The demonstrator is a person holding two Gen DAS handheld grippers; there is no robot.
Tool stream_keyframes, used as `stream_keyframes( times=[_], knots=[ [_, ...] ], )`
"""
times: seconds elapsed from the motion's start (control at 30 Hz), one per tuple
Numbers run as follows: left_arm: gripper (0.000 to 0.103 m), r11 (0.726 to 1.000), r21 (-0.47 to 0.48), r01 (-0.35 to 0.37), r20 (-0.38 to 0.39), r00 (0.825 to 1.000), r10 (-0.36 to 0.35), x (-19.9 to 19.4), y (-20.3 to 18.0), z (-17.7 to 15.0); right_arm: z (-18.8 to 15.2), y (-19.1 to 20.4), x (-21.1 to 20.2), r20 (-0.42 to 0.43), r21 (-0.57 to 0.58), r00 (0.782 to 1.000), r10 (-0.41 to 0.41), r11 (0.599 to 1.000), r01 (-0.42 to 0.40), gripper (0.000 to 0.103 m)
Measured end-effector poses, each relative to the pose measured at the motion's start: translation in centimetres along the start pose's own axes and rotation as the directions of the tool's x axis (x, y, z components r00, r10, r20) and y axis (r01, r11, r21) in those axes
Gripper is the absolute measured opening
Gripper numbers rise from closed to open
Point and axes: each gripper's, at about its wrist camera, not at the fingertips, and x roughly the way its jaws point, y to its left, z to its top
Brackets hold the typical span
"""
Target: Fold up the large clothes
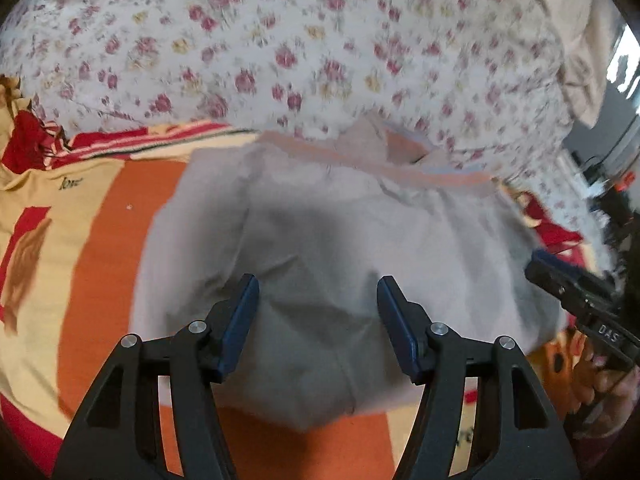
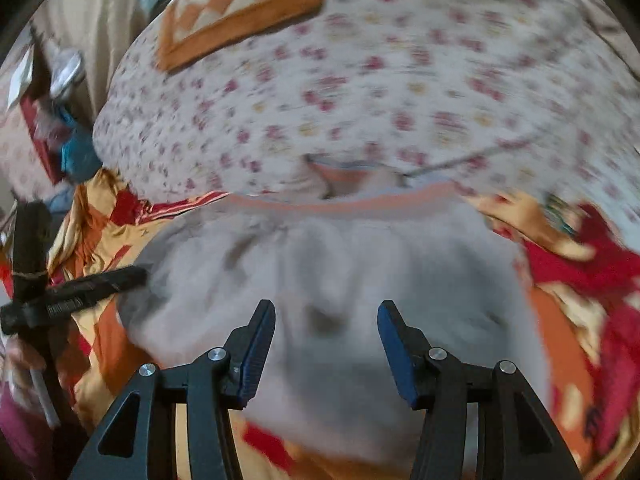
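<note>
The grey garment (image 1: 340, 264) lies folded in a soft mound on the bed, straight ahead of and below both tools, on a patterned orange, red and cream spread (image 1: 80, 240), with a floral sheet (image 1: 280, 40) beyond it. The left tool (image 1: 318, 320) hangs over the near part of the cloth with its blue pads spread and nothing between them; the right tool (image 2: 327, 344) is likewise spread and empty, over the same grey cloth (image 2: 340, 280). In the left view the right tool shows off to the right side. The fabric looks light and limp, thick enough to bunch, so it will sag and drag rather than hold shape. A peach-trimmed hem (image 1: 380, 168) runs along the far edge, away from both tools. Best pinch would be a doubled edge or corner, one tool at each end, taking all layers together so none slips loose.
</note>
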Motion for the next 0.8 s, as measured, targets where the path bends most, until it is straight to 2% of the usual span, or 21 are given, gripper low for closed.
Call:
stream_keyframes(
  times=[0.13,0.23,0.3,0.33,0.4,0.6,0.8],
  knots=[
    [0.062,0.989,0.059,-0.138,-0.016,0.990,0.139,2.7,-0.5,-0.5,0.9,1.6,5.0,-0.026,-0.028,1.000,-0.012,1.000,0.012,0.051],
    [0.064,0.981,0.089,-0.175,-0.009,0.984,0.176,3.8,-0.5,-1.0,0.3,1.5,8.3,-0.064,-0.067,0.994,-0.090,0.994,0.086,0.051],
    [0.065,0.972,0.122,-0.201,0.002,0.979,0.203,4.2,-1.0,-1.2,-0.4,1.0,10.1,-0.094,-0.073,0.989,-0.111,0.992,0.104,0.052],
    [0.065,0.970,0.128,-0.207,0.003,0.978,0.208,4.2,-1.0,-1.2,-0.8,0.8,10.4,-0.078,-0.084,0.990,-0.115,0.991,0.109,0.052],
    [0.067,0.971,0.121,-0.206,0.003,0.978,0.207,4.3,-0.9,-1.3,-0.9,0.9,10.3,-0.066,-0.096,0.990,-0.124,0.988,0.117,0.052],
    [0.068,0.971,0.119,-0.209,0.002,0.978,0.210,4.2,-0.9,-1.4,-0.1,0.9,9.4,-0.111,-0.076,0.986,-0.124,0.990,0.116,0.052],
    [0.069,0.968,0.118,-0.219,-0.003,0.975,0.221,4.3,-1.1,-1.4,1.1,1.7,7.7,-0.074,-0.048,0.993,-0.094,0.995,0.091,0.052]
  ],
)
